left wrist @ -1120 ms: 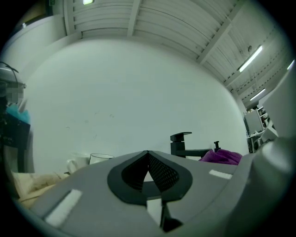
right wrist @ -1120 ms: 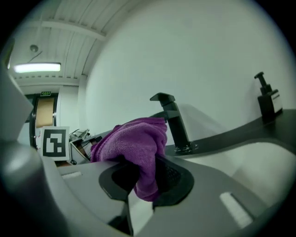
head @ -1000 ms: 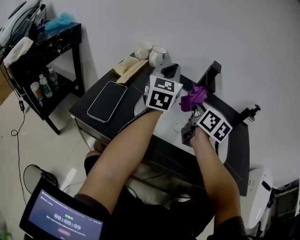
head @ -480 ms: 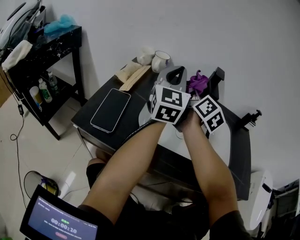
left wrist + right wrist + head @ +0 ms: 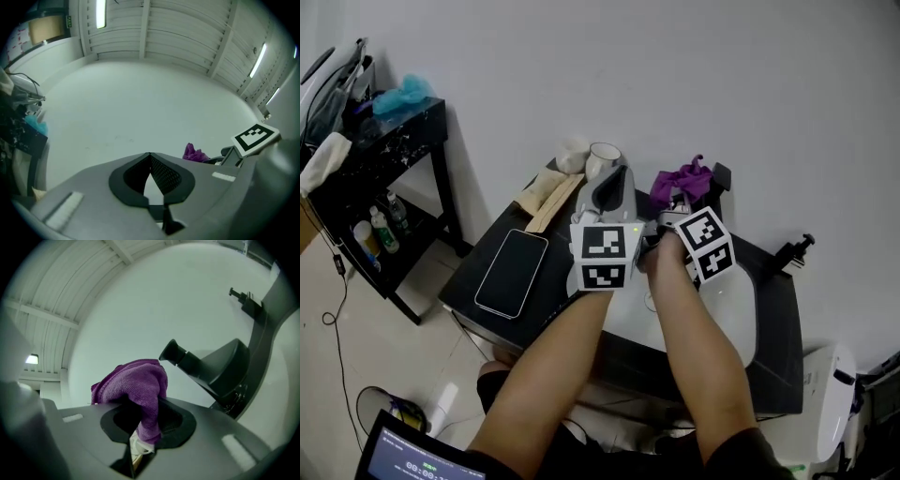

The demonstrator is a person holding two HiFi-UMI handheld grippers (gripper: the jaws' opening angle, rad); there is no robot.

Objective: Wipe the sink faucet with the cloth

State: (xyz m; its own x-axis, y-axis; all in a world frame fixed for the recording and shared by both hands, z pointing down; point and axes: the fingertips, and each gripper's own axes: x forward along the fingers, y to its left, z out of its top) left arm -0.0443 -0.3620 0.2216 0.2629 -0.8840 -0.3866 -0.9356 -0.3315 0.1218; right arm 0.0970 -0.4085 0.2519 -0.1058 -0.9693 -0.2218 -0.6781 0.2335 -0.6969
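Observation:
My right gripper (image 5: pixel 677 204) is shut on a crumpled purple cloth (image 5: pixel 679 182), which bulges out of the jaws (image 5: pixel 140 380) in the right gripper view. The black faucet (image 5: pixel 212 367) stands just right of the cloth, apart from it; in the head view only its top (image 5: pixel 721 175) shows behind the cloth. Below my hands lies the white sink basin (image 5: pixel 727 314). My left gripper (image 5: pixel 613 186) is raised beside the right one, pointing up at the wall. Its jaws meet at the tips (image 5: pixel 150 156) with nothing held between them.
A phone (image 5: pixel 512 273) lies on the black countertop (image 5: pixel 478 267) at the left. A white mug (image 5: pixel 602 159) and wooden sticks (image 5: pixel 546 195) sit near the wall. A black clamp (image 5: pixel 797 248) juts at the right. A black shelf unit (image 5: pixel 380 127) stands far left.
Both grippers have moved back toward the wall and closer together. The right one has carried the purple cloth up beside the faucet.

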